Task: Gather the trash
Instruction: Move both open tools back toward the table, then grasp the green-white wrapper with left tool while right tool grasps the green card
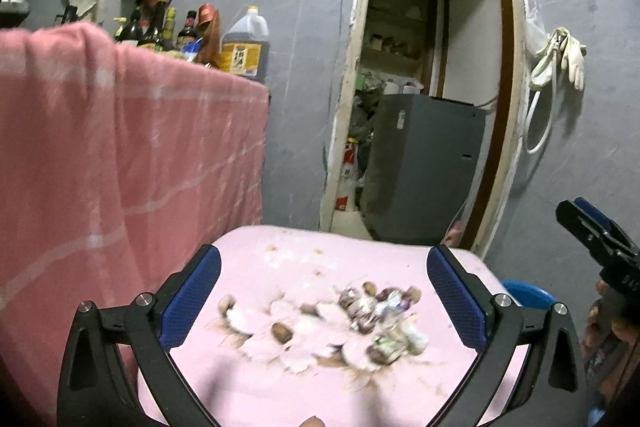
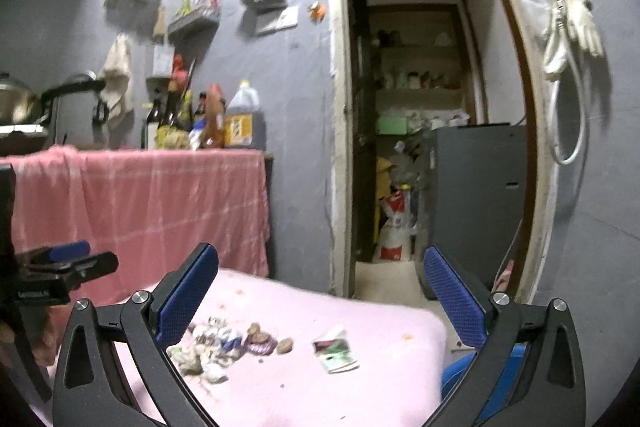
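Note:
A heap of trash point(image 1: 344, 323), crumpled wrappers, nut shells and paper scraps, lies on a pink-covered surface point(image 1: 280, 259). My left gripper point(image 1: 324, 303) is open and empty just above and in front of the heap. In the right wrist view the same heap point(image 2: 224, 345) lies low at the left, with a nut shell point(image 2: 285, 345) and a flat printed wrapper point(image 2: 336, 350) to its right. My right gripper point(image 2: 320, 301) is open and empty above the surface point(image 2: 380, 323). The right gripper shows at the left wrist view's right edge point(image 1: 592, 231), the left gripper at the right wrist view's left edge point(image 2: 68, 263).
A counter draped in pink cloth point(image 2: 140, 199) holds bottles and an oil jug point(image 2: 244, 119) at the left. An open doorway point(image 2: 404, 107) ahead shows shelves, bags and a grey appliance point(image 2: 476, 203). Gloves and a hose point(image 2: 572, 39) hang on the right wall. A blue object point(image 1: 528, 293) sits beside the surface.

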Tool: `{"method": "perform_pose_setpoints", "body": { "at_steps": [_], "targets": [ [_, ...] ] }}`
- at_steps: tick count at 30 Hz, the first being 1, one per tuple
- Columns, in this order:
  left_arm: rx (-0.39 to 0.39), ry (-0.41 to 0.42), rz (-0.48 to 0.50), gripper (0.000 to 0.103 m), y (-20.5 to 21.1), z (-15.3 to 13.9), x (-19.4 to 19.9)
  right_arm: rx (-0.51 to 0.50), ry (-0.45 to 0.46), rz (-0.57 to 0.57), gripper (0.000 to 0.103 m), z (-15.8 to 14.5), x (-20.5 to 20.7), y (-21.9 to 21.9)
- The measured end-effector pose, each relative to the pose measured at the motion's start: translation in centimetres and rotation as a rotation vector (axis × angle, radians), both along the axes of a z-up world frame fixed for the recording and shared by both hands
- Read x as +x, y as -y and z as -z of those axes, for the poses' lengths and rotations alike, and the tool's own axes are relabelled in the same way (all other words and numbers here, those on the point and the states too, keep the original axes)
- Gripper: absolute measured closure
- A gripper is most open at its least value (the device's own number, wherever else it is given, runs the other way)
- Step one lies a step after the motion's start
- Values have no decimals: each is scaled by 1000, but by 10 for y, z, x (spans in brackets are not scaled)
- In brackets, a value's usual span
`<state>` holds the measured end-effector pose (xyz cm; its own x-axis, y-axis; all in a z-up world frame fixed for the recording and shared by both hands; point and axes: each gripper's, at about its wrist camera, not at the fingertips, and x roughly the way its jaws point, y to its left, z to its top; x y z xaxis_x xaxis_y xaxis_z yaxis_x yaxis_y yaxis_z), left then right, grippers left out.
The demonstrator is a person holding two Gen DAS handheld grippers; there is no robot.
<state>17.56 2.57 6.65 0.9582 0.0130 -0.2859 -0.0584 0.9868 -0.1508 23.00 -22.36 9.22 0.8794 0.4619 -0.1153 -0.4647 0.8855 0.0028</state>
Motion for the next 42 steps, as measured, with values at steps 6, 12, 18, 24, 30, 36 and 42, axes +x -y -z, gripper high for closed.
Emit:
{"method": "perform_pose_setpoints", "body": {
  "at_steps": [6,12,18,24,30,36,42],
  "targets": [
    [-18,-48,5,2,-5,20,0,-54,-70,-30,0,22,10,-14],
    [-42,-116,46,2,2,35,9,-124,-197,-26,0,47,31,-19],
    [-69,-204,96,2,6,39,26,-171,-306,-6,0,62,49,-16],
    [-99,-317,132,2,9,46,43,-199,-400,36,0,74,65,-8],
    [-126,-397,194,3,15,50,58,-235,-493,28,2,86,85,-4],
    [-132,-437,257,21,23,52,68,-264,-558,-8,9,90,109,-8],
    [-129,-471,280,45,32,59,83,-352,-631,-57,19,101,131,-25]
  ]
}}
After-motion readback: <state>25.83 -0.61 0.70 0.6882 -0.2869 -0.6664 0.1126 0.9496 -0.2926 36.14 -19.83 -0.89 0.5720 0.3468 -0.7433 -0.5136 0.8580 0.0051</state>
